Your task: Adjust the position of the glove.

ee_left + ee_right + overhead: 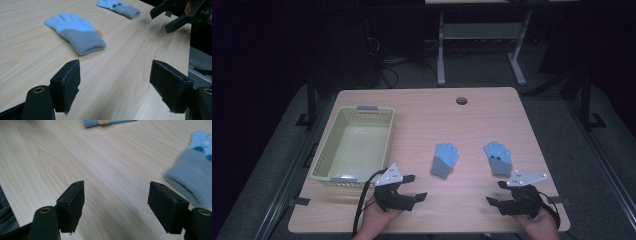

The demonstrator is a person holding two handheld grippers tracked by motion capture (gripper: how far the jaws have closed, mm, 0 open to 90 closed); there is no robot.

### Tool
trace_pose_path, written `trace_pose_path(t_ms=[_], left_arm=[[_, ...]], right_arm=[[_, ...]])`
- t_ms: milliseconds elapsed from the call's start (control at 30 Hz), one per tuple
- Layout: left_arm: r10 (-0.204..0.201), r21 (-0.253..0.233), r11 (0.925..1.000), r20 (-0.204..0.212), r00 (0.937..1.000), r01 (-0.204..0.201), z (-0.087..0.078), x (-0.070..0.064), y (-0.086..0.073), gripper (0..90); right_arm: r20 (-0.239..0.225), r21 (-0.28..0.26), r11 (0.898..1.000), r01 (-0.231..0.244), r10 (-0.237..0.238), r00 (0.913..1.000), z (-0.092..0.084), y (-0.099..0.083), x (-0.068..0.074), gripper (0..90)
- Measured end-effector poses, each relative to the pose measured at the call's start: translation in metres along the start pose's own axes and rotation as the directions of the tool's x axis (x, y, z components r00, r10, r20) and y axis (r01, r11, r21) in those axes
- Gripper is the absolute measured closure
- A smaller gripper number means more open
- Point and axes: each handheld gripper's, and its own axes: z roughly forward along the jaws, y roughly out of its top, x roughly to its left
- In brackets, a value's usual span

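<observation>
We hold the left gripper (411, 186) and the right gripper (496, 192) low over the near edge of the wooden table (422, 115), both with jaws spread wide and nothing between them. Taking the yellow basket (319, 165) at the table's left side as our mark, one blue glove (444, 160) lies flat to its right, and the second blue glove (498, 157) farther right still, just beyond the right gripper.
</observation>
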Motion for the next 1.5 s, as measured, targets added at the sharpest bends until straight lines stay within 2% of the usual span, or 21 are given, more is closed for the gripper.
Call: trace_pose_path(t_ms=[300, 367, 433, 500, 633, 667, 933, 1167, 1300, 1400, 1500], left_arm=[[0.000, 0.005, 1.0000, 0.020, 0.9998, 0.000, 0.004, -0.001, -0.001, 24.4], [0.011, 0.000, 0.9999, 0.019, 0.9998, -0.011, 0.003, -0.001, 0.000, 24.4], [0.006, -0.001, 1.0000, 0.017, 0.9998, -0.006, 0.002, -0.001, 0.000, 24.4], [-0.001, -0.004, 1.0000, 0.019, 0.9998, 0.001, 0.001, -0.001, 0.000, 24.4], [0.000, -0.006, 1.0000, 0.017, 0.9999, 0.000, 0.001, 0.000, 0.000, 24.2], [0.002, -0.010, 0.9999, 0.016, 0.9999, -0.002, 0.002, 0.001, 0.001, 24.2], [0.010, -0.011, 0.9999, 0.020, 0.9997, -0.010, 0.003, 0.000, 0.001, 24.1], [0.020, -0.014, 0.9997, 0.022, 0.9995, -0.020, 0.003, 0.000, 0.002, 24.1], [0.010, -0.026, 0.9996, 0.019, 0.9998, -0.009, 0.002, -0.001, 0.003, 24.1], [0.018, -0.021, 0.9996, 0.019, 0.9997, -0.018, 0.001, -0.001, 0.003, 24.1], [0.021, -0.019, 0.9996, 0.020, 0.9996, -0.021, 0.002, -0.002, 0.004, 24.1]], right_arm=[[-0.012, -0.003, 1.000, -0.006, 0.006, 0.9999, -0.002, 0.006, 0.000, 26.6], [-0.013, 0.002, 1.000, 0.002, -0.002, 0.9999, -0.003, 0.012, 0.000, 26.5], [0.001, 0.001, 1.000, 0.018, -0.018, 0.9998, -0.006, 0.018, 0.000, 26.6], [-0.006, -0.002, 1.000, 0.025, -0.025, 0.9997, -0.008, 0.024, -0.002, 26.7], [-0.013, 0.032, 0.999, 0.028, -0.027, 0.9995, -0.008, 0.034, -0.007, 26.7], [-0.018, 0.044, 0.998, 0.039, -0.039, 0.9991, -0.008, 0.040, -0.011, 26.7], [-0.039, 0.102, 0.994, 0.044, -0.040, 0.9984, -0.006, 0.062, -0.025, 27.5], [-0.033, 0.130, 0.990, 0.051, -0.047, 0.9984, -0.005, 0.081, -0.037, 28.5], [-0.030, 0.153, 0.986, 0.061, -0.057, 0.9979, -0.002, 0.089, -0.044, 28.3], [-0.027, 0.193, 0.980, 0.057, -0.053, 0.9982, 0.002, 0.099, -0.056, 29.5], [-0.020, 0.202, 0.979, 0.036, -0.032, 0.9993, 0.006, 0.104, -0.068, 30.7]])
